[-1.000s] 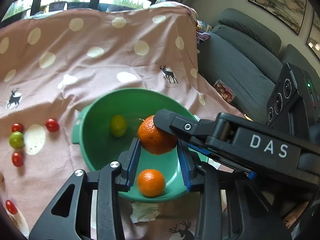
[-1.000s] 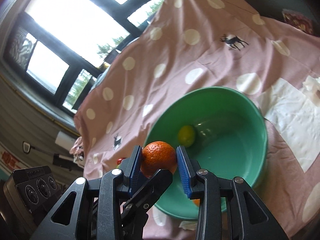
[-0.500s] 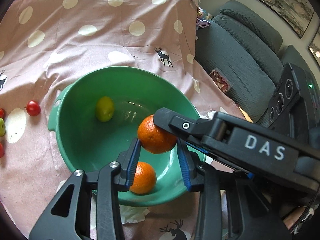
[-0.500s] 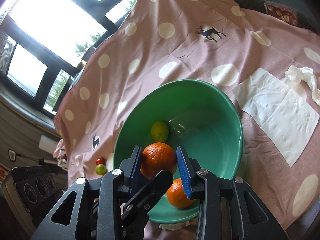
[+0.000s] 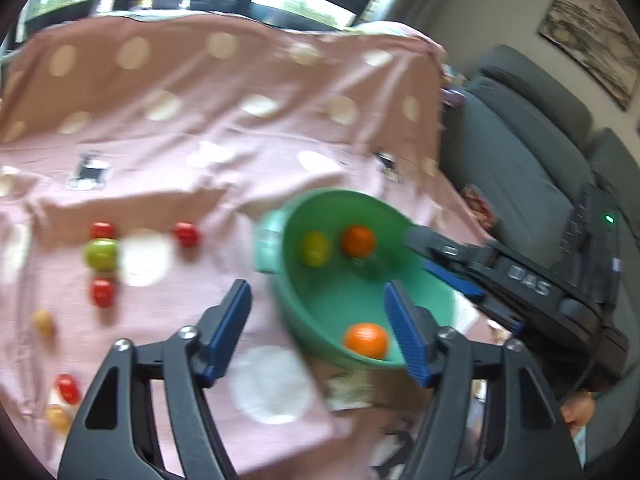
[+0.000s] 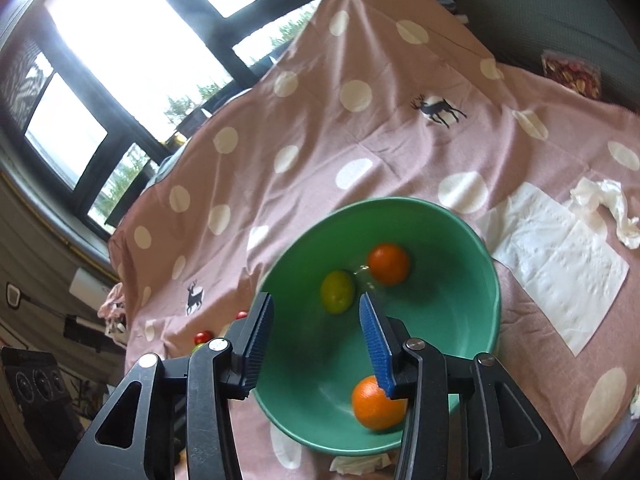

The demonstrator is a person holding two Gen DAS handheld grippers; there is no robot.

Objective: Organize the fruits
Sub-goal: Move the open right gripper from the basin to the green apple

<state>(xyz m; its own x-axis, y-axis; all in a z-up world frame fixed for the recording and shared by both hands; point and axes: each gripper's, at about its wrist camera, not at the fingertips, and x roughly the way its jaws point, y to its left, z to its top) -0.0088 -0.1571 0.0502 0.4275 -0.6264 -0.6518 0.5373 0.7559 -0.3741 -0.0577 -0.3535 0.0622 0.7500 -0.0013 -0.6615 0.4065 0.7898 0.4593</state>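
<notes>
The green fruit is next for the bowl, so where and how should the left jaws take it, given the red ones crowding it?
Grip the green fruit across its middle, coming from above. A small red fruit sits just behind it and another in front, so set the jaws on its left and right sides, which look free. The left gripper is opening, nothing between its jaws.

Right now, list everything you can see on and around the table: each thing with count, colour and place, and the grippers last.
bowl: one, green, on the cloth
oranges: two, orange, in the bowl
lime: one, yellow-green, in the bowl beside one orange
red tomatoes: four, red, on the cloth left of the bowl
green fruit: one, among the tomatoes
yellowish fruits: two, blurred, near the cloth's left edge
tablecloth: one, pink, white dots
napkin: one, white, right of the bowl
sofa: grey, beyond the table
left gripper: opening, empty
right gripper: opening, empty
</notes>
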